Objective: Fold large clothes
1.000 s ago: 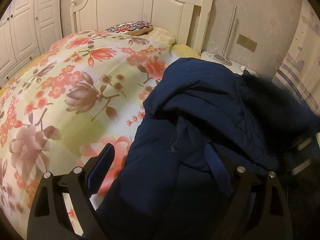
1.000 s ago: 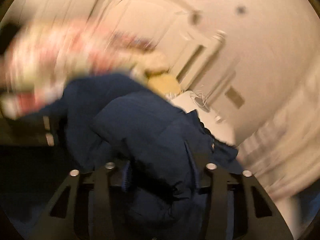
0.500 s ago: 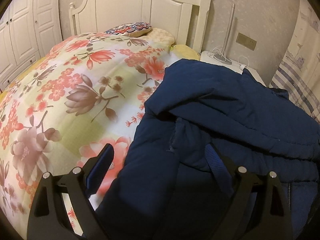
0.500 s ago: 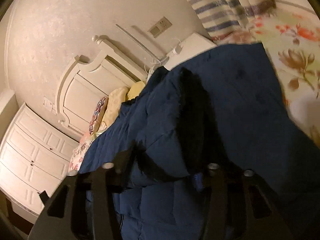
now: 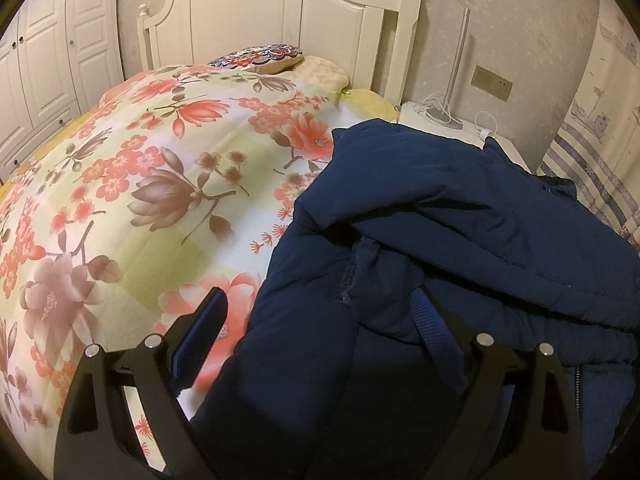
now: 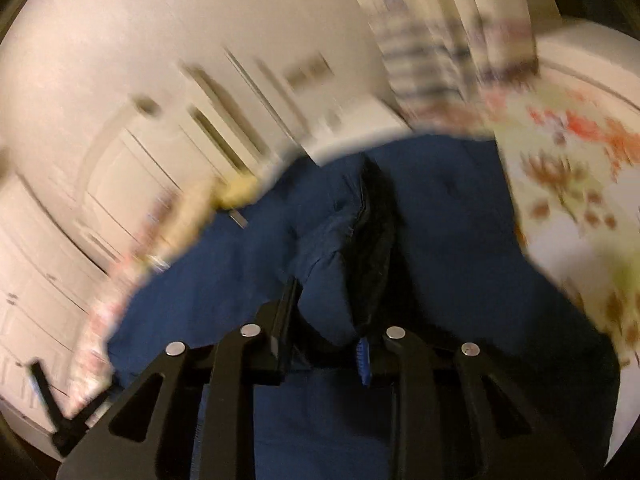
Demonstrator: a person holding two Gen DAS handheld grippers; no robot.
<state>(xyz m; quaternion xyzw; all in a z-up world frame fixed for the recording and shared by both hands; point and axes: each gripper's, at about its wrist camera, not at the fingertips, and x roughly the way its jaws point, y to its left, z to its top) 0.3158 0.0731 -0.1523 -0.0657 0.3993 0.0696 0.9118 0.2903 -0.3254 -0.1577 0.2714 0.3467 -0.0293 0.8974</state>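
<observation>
A dark blue padded jacket [image 5: 440, 240] lies on the bed's right side over the floral quilt [image 5: 140, 200], its upper part folded over the body. My left gripper [image 5: 320, 320] is wide open, with the jacket's edge lying between its fingers. In the blurred right wrist view, my right gripper [image 6: 326, 308] is shut on a fold of the jacket [image 6: 328, 280] next to its black fur trim [image 6: 376, 240], with more jacket spread behind it.
A white headboard [image 5: 280, 12] and patterned pillow [image 5: 260, 56] stand at the bed's far end. A white nightstand [image 5: 460, 128] with a lamp pole and cables is at the right, a striped curtain [image 5: 592, 168] beyond it, white wardrobes [image 5: 40, 60] at the left.
The right gripper has swung the jacket's upper part with the fur trim across, and its jaws have closed in on the fold. The left gripper has stayed in place.
</observation>
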